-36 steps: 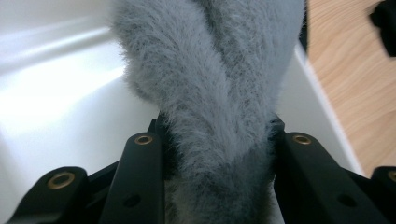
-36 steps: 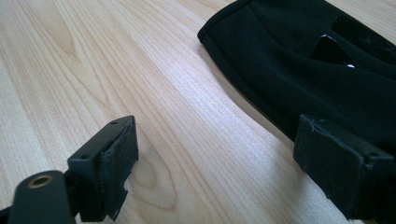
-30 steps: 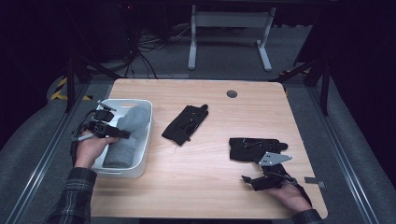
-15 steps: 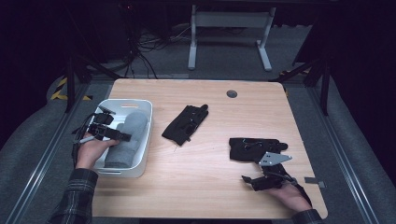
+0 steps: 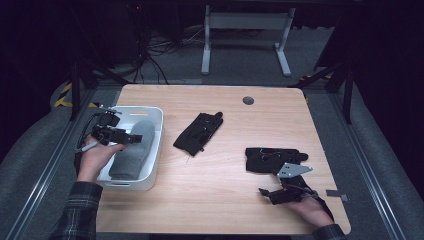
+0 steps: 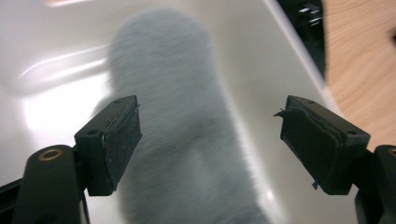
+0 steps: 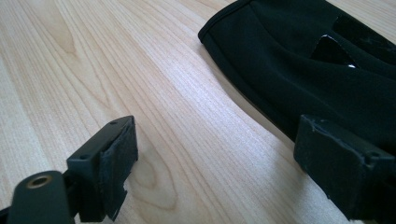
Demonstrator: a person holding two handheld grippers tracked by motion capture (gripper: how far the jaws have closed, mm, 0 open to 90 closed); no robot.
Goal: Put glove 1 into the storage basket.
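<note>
A grey fleecy glove (image 5: 131, 150) lies inside the white bin (image 5: 156, 131) at the table's left. My left gripper (image 5: 132, 139) hovers just above it, pointing into the bin. In the left gripper view the grey glove (image 6: 187, 116) lies below the left gripper (image 6: 210, 126), whose pads are clear of it; the jaws have just been opening and stand open. A black glove (image 5: 199, 132) lies mid-table. A second black glove (image 5: 267, 159) lies at the right. My right gripper (image 5: 265, 194) rests open at the front right, its far jaw beside that black glove (image 7: 303, 70).
The wooden table (image 5: 225, 210) has bare room between the bin and the gloves. A round grommet (image 5: 248, 100) sits near the far edge. The bin's white wall (image 6: 271, 70) slopes beside the grey glove. Dark floor and a metal frame lie beyond.
The left jaws have widened and let go of the grey glove, which now lies in the bin. The left hand has lifted a little. The right hand has kept still.
</note>
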